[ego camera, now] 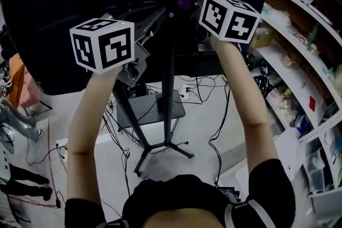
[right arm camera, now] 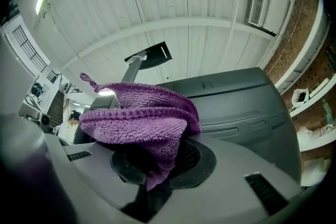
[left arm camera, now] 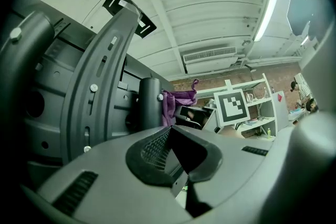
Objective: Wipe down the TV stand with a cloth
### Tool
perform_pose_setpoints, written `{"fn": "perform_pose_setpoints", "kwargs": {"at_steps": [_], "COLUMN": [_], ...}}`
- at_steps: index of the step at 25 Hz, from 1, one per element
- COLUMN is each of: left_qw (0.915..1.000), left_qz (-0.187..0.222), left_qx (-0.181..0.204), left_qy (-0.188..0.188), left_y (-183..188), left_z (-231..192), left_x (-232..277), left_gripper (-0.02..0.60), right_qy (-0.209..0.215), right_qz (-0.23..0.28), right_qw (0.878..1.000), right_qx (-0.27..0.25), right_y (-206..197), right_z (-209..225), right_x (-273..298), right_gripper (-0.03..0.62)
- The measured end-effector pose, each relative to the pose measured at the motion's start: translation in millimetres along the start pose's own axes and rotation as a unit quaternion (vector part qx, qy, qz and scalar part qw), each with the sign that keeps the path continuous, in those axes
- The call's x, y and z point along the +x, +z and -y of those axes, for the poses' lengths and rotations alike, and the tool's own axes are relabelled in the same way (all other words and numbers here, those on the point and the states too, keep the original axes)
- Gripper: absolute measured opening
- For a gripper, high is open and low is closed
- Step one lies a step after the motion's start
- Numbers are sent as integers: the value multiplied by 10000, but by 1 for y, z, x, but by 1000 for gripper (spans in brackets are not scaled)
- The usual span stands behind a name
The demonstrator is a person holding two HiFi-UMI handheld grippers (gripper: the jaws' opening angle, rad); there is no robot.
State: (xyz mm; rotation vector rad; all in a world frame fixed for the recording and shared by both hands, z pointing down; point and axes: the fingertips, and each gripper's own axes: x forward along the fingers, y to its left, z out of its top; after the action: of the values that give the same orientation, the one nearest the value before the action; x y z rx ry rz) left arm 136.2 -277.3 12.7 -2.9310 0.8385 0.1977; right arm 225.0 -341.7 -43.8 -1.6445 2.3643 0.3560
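**Cloth raised to the top of the stand's pole**

On the left, the left gripper [left arm camera: 168,132] is lifted near the curved mounting bracket [left arm camera: 102,76] on the back of the screen [ego camera: 51,13]. Its jaws meet at the tips with nothing between them. In the middle, the TV stand [ego camera: 168,75] shows as a dark pole running down to splayed feet on the floor, with cables [ego camera: 206,94] trailing around it. Just right of the pole's upper end is the purple cloth [right arm camera: 140,115], bunched and clamped in the jaws of the right gripper [right arm camera: 157,152]. Farther right, cluttered wall shelves [ego camera: 299,64] line the room.
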Motion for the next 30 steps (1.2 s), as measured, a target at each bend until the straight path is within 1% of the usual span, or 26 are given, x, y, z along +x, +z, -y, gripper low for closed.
{"fn": "perform_pose_setpoints", "kwargs": {"at_steps": [7,11,15,24,30], "left_qw": [9999,9999,9999,10000,10000], "left_qz": [-55,-50,10,0,12], "left_qx": [-2,-22,-45,-56,-43], "left_qy": [158,161,140,46,54], "left_y": [-4,-6,-5,-7,-6], "left_z": [1,1,2,5,4], "left_x": [4,11,15,26,28], "left_gripper": [6,6,6,6,6], "right_qy": [133,77,-128,-653,-1132], "right_qz": [10,31,3,49,88], "right_qw": [9999,10000,9999,9978,9935], "right_qx": [52,25,-61,-113,-42], "right_y": [3,4,6,15,18], "right_z": [8,21,44,101,146], "right_x": [1,-2,-10,-32,-51], "right_gripper": [64,64,64,64,64]}}
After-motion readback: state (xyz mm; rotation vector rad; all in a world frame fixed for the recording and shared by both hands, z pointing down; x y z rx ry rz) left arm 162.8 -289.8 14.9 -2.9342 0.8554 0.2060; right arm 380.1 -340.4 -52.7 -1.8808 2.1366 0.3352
